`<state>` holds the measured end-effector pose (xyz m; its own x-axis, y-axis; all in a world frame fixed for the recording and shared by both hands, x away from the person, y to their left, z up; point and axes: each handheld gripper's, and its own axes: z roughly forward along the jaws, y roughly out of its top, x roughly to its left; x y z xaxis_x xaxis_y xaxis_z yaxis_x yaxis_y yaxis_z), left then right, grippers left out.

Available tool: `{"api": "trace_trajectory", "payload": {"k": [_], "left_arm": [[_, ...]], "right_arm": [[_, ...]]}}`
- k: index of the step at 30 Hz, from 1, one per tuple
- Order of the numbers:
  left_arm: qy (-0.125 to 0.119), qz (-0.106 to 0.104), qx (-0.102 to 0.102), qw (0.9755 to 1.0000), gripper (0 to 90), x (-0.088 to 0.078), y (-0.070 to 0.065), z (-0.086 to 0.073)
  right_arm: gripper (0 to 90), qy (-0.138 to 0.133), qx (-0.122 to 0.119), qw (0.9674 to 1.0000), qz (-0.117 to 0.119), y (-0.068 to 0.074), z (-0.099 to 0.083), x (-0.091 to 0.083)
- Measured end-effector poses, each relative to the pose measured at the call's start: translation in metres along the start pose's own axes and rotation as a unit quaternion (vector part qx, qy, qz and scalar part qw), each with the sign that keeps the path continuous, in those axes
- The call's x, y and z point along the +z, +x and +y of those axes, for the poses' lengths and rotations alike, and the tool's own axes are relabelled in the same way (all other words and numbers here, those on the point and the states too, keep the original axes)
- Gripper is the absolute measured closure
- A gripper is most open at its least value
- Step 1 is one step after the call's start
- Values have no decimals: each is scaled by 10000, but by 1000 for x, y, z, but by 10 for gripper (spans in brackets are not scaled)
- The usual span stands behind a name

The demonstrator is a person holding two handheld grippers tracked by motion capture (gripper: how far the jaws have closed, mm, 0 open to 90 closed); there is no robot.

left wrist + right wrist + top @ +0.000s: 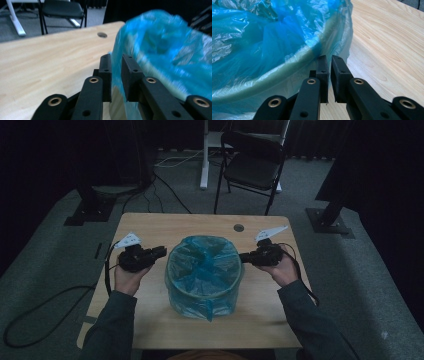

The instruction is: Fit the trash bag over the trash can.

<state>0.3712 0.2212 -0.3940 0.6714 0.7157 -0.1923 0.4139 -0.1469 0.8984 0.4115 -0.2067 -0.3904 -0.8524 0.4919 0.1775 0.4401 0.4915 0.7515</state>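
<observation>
Blue plastic is seen stretched over a round bin [204, 276] that stands in the middle of a pale wooden table [150, 227]; this blue bag [202, 265] lines the inside and is folded down over the rim on all sides. The left gripper [159, 252] is held at the bin's left side, level with the rim. In the left gripper view its jaws are parted by a narrow gap, and a fold of the bag's edge [115, 62] is seen between them, though whether the pads press on it cannot be told. The right gripper [243, 257] is held at the bin's right side, and in the right gripper view its jaws are set almost together with a thin slit between them, just beside the bag-covered rim [322, 47]; nothing is seen pinched there. A black chair [252, 162] is seen beyond the table.
</observation>
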Motion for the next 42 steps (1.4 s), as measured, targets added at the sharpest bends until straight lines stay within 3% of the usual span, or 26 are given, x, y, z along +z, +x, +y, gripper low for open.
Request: {"api": "trace_trajectory", "payload": {"k": [6,11,16,22,29,31,36,42], "left_arm": [[-149,-78,184,9997,726,0,-8,18],[-89,-157,405,9990,672,8,-18,28],[200,-194,646,9975,624,28,-28,37],[495,-12,792,9956,617,48,-30,41],[534,84,649,9964,713,59,-24,43],[522,67,601,9968,767,60,-22,44],[486,12,562,9972,805,62,-21,45],[335,84,386,9987,823,63,-17,48]], "right_arm": [[809,-59,35,10000,-62,-1,0,-2],[773,-97,36,9999,-107,-1,2,-3],[756,-201,132,9996,-170,-3,2,-5],[721,-384,174,9988,-232,-3,5,-11],[676,-750,248,9962,-378,-3,16,-14],[656,-858,245,9955,-314,-2,20,-13],[634,-896,234,9955,-187,-2,26,-6],[754,-795,270,9965,34,-4,28,2]]}}
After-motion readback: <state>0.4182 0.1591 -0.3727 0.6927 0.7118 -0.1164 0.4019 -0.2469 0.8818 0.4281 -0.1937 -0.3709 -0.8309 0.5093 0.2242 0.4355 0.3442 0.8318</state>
